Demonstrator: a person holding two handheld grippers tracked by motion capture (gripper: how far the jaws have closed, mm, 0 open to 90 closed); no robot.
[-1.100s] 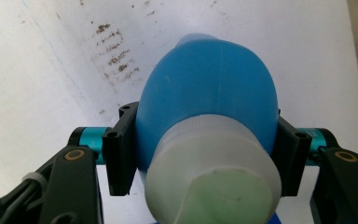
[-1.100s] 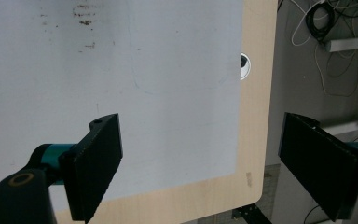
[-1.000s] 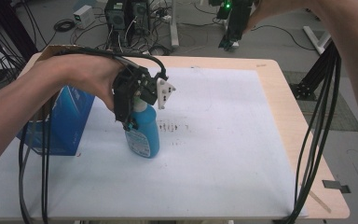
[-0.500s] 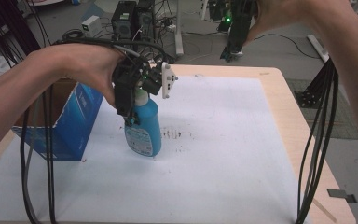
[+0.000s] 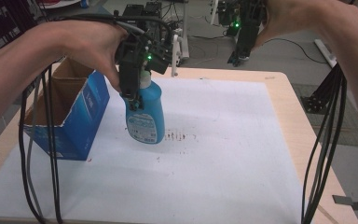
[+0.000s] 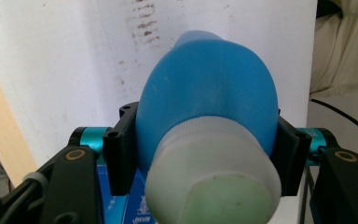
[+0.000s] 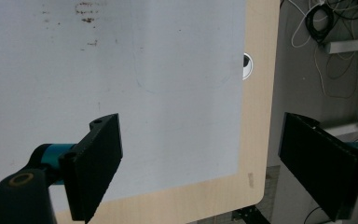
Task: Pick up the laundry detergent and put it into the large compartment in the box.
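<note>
A blue bottle with a pale cap hangs upright just above the white sheet, left of centre in the high view. My left gripper is shut on its neck from above. In the left gripper view the bottle bulges between the two black jaws, its cap nearest the camera. Held high over the table's far right, my right gripper is gripped by a hand. In the right gripper view that gripper stands open with nothing between its fingers, looking down on the sheet.
An open blue cardboard box stands at the left of the table, close beside the bottle. Dark smudges mark the white sheet near the bottle. Black cables hang down at the right edge and at the left.
My left gripper has lifted the bottle and carried it a little to the right and toward the table's middle. The right gripper stays high at the back.
</note>
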